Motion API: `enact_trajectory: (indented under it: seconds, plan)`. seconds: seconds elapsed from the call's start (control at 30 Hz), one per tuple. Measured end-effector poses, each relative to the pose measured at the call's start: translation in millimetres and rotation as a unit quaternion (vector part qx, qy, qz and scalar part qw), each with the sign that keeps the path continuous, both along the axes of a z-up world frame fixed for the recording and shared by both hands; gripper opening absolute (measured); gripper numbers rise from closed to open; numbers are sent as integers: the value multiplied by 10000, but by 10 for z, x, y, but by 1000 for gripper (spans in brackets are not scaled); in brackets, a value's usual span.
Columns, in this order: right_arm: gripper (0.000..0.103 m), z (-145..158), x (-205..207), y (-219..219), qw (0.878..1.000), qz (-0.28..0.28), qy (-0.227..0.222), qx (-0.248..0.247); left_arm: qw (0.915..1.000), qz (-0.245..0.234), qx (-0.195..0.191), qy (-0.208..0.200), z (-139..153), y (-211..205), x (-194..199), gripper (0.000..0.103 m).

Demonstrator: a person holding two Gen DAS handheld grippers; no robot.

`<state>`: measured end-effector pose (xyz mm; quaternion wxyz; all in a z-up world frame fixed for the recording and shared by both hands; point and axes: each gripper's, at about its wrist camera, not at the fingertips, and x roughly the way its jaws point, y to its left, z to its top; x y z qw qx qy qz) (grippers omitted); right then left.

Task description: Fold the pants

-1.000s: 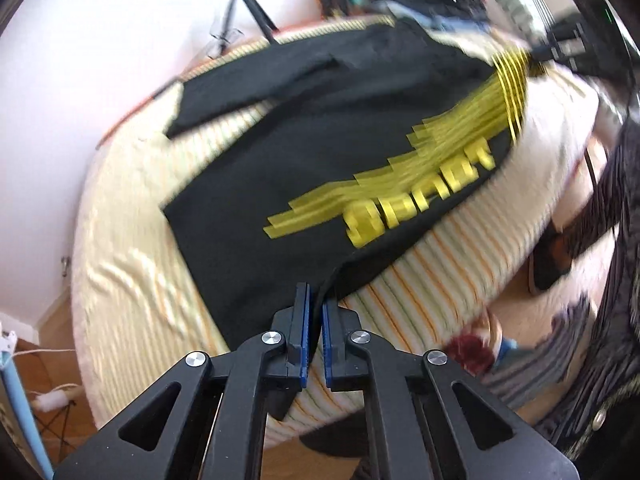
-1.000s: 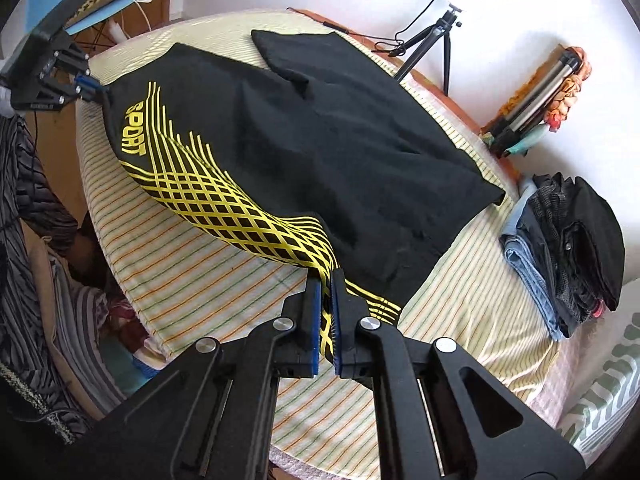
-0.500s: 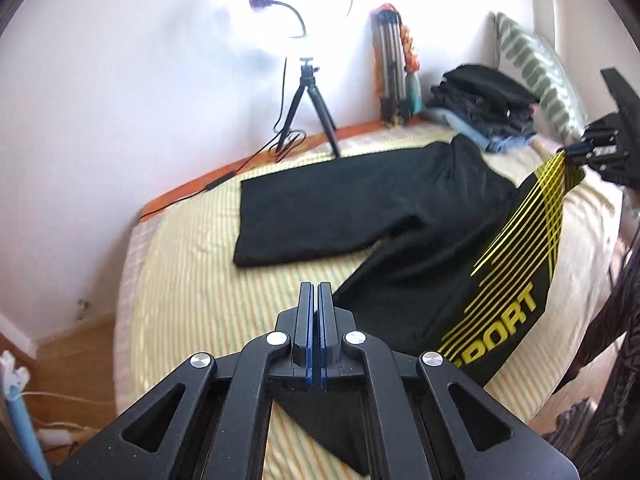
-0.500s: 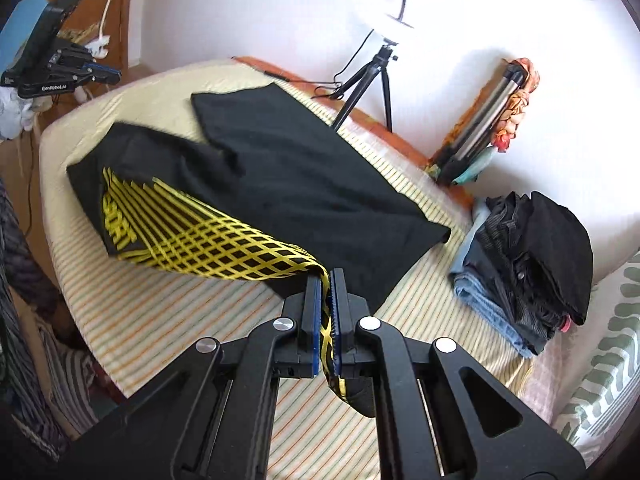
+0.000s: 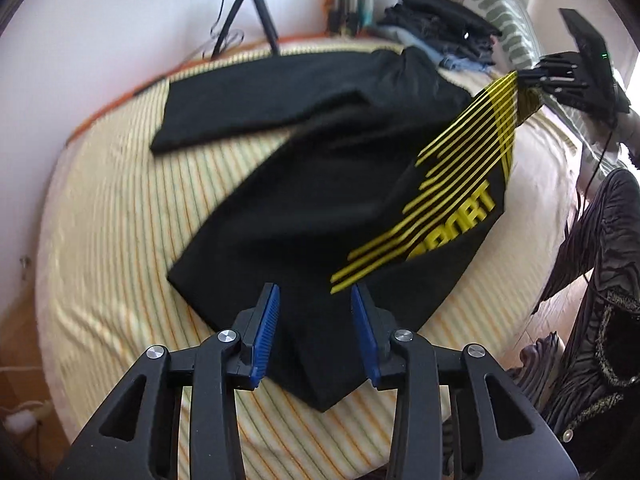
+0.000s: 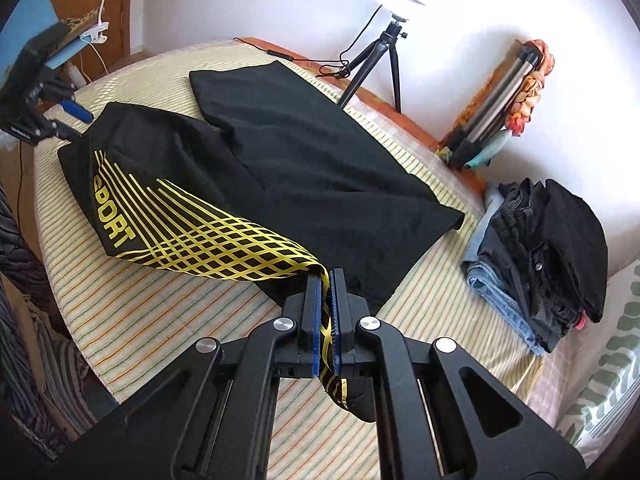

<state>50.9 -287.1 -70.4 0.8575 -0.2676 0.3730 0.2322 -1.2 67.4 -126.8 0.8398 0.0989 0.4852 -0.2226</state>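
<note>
Black pants [image 5: 304,184] with yellow stripes and a "SPORT" print lie spread on a striped bed [image 5: 112,208]; they also show in the right wrist view [image 6: 304,160]. My left gripper [image 5: 315,300] is open just above the leg hem, holding nothing; it appears at the far left in the right wrist view [image 6: 70,120]. My right gripper [image 6: 327,280] is shut on the yellow-striped waist end and holds it lifted off the bed. It shows at the upper right in the left wrist view [image 5: 524,78].
A pile of folded clothes [image 6: 544,248] lies on the bed by a green patterned pillow [image 6: 608,360]. A ring light on a tripod [image 6: 376,56] stands by the wall. A person's patterned clothing [image 5: 596,280] is at the bed's edge.
My left gripper has opened and let go of the leg hem, which now lies on the bed. My right gripper still holds the waist end lifted.
</note>
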Motion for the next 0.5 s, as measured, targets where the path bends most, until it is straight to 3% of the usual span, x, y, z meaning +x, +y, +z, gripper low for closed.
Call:
enact_trajectory:
  seconds: [0.13,0.3,0.37,0.43,0.5]
  plan:
    - [4,-46,2,-2,10000,-13,39,-31,9995,-93,288,-31,-144,-60,-42,36]
    - [4,-97,-9,9,9999,3,104,-49,9990,-114,362,-215,-168,-68,-80,38]
    - [4,-115,-12,23,9999,22,121,-67,9985,-190,392,-322,-176,-78,-122,33]
    - [4,-137,-15,38,9999,38,123,-96,9971,-284,542,-460,-178,-109,-180,8]
    - [4,-151,-10,42,9999,23,133,-101,9962,-331,602,-533,-173,-135,-191,5]
